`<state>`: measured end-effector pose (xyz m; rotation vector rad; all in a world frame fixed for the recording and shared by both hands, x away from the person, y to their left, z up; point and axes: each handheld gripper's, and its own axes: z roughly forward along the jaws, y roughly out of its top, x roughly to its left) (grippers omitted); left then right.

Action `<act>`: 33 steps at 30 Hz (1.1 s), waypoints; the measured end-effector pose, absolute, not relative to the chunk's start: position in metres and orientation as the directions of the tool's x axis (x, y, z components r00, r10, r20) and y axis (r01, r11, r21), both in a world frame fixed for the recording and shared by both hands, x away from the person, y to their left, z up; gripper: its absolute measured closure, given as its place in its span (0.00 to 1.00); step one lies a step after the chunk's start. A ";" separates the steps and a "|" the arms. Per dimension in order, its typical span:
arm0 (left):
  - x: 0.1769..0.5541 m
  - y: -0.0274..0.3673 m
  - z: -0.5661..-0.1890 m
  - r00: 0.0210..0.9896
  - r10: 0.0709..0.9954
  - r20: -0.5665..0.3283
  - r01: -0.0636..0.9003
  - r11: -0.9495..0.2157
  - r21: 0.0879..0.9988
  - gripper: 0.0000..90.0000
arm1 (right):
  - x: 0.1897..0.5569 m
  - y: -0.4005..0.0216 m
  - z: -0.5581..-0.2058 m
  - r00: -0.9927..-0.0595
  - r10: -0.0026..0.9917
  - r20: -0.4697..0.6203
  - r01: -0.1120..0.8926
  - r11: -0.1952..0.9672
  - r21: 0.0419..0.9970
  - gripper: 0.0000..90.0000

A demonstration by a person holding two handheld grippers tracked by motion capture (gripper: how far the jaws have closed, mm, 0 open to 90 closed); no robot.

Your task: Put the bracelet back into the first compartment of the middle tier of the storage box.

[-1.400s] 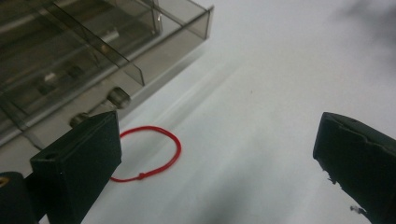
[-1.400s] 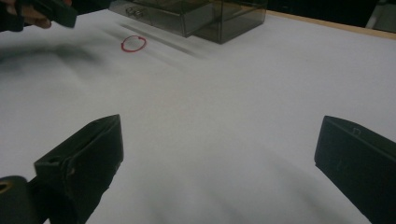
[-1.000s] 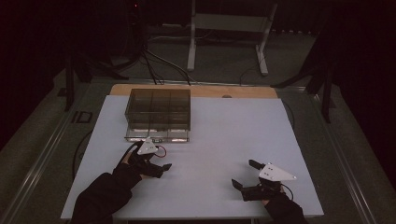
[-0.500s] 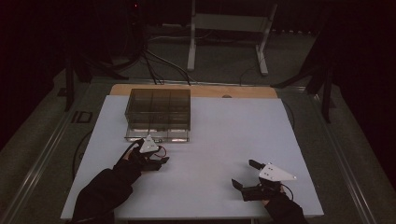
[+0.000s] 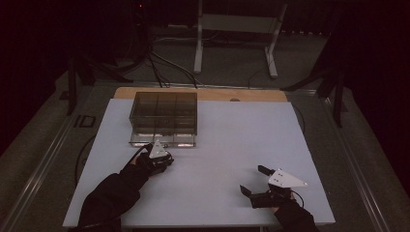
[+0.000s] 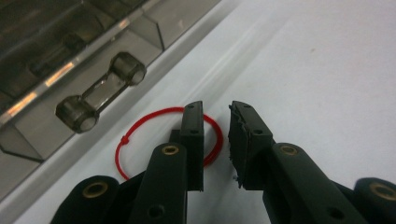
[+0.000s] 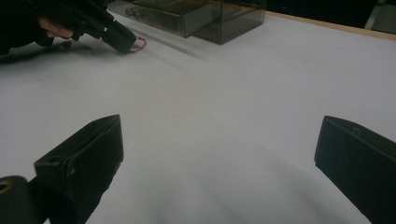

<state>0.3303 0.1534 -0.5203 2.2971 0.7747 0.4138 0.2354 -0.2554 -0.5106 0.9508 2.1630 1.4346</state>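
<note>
Left gripper view puts the red ring point(image 6: 140, 140) low and left of centre, flat on the white desk point(image 6: 317, 70) just beside the smoky box point(image 6: 93, 56) — our left gripper point(image 6: 215, 140) has been closing, fingers narrow astride its rim, not yet pinching. Lifting remains; right gripper point(image 7: 219, 154) gapes, idle.

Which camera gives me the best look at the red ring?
The left gripper view: the red ring lies close up on the white table, partly behind the left gripper fingers. The right gripper view shows a far-off sliver; the high view cannot resolve it.
</note>
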 end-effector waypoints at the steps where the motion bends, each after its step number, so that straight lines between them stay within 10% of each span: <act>1: 0.331 0.154 -0.520 0.773 0.631 0.073 0.422 -0.596 0.684 0.89 | 0.235 -0.256 -0.511 -0.702 0.710 0.057 0.328 0.252 0.910 0.01; 33: 0.319 0.156 -0.502 0.809 0.587 0.021 0.391 -0.564 0.727 1.00 | 0.235 -0.255 -0.511 -0.704 0.708 0.057 0.329 0.254 0.909 0.01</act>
